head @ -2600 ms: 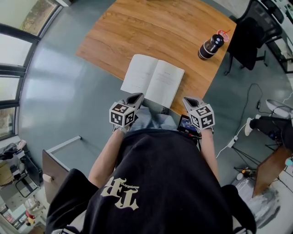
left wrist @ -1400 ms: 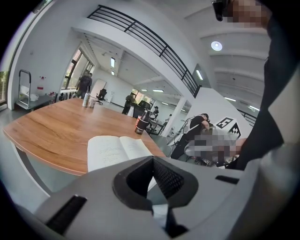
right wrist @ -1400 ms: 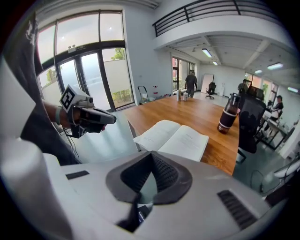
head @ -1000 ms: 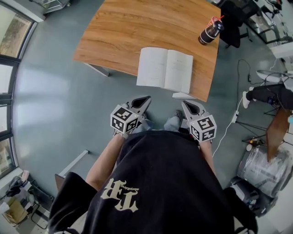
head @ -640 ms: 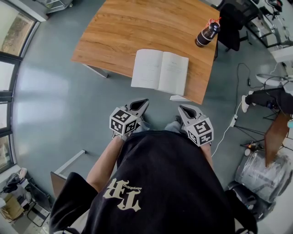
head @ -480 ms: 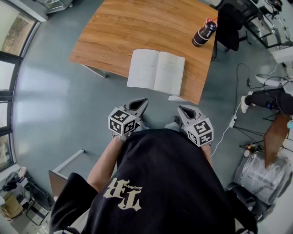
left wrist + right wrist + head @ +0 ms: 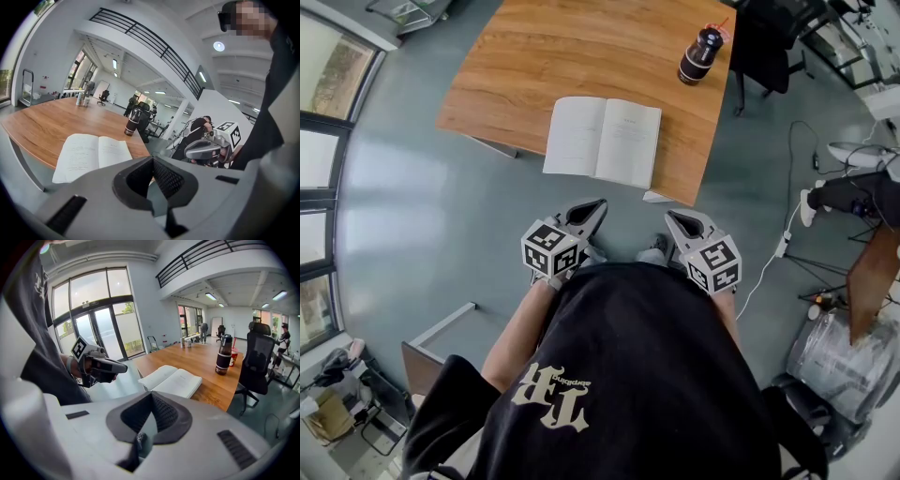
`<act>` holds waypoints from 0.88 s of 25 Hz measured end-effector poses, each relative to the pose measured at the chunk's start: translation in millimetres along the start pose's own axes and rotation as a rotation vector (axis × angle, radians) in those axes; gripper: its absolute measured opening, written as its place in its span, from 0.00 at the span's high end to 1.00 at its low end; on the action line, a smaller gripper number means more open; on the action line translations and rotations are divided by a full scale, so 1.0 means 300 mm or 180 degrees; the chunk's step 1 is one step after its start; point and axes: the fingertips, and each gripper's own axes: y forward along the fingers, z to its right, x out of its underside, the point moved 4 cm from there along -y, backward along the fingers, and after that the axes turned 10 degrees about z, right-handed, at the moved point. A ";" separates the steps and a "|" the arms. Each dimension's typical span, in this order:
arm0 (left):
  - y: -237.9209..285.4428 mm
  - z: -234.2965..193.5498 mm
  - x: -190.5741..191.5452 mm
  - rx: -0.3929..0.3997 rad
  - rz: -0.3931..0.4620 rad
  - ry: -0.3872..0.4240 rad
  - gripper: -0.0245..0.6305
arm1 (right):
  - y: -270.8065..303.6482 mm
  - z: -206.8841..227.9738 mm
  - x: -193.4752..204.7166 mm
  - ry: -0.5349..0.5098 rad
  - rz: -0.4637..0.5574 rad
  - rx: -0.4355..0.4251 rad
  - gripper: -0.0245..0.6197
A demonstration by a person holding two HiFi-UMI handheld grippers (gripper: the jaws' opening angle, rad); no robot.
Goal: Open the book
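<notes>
L gripper [image 7: 594,205], R gripper [image 7: 673,218]: closed, empty

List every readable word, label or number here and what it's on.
Nothing reads clearly.
Book: printed lines on both open pages, too small to read.
Bottle: no legible label.
Black shirt: pale gothic lettering, upside down, not surely readable; smaller line blurred.
Cubes on left gripper and right gripper: square markers, no words.

The person wears a black short-sleeved T-shirt [image 7: 628,375] with pale Gothic lettering [image 7: 551,394] printed across it. The left gripper [image 7: 596,204] and right gripper [image 7: 671,217] share grey moulded shells, dark ribbed pads [image 7: 165,178] and black-and-white marker cubes [image 7: 551,246].
</notes>
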 end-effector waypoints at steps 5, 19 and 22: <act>0.011 0.051 0.030 -0.0043 -0.0058 0.0013 0.95 | -0.053 0.018 0.033 0.0002 0.0045 -0.0020 0.98; 0.010 0.135 0.075 -0.0085 -0.0126 -0.0018 0.95 | -0.121 0.034 0.062 0.0037 0.0124 -0.0078 0.98; 0.008 0.139 0.084 -0.0102 -0.0131 -0.0027 0.95 | -0.125 0.027 0.067 0.0035 0.0108 -0.0109 0.98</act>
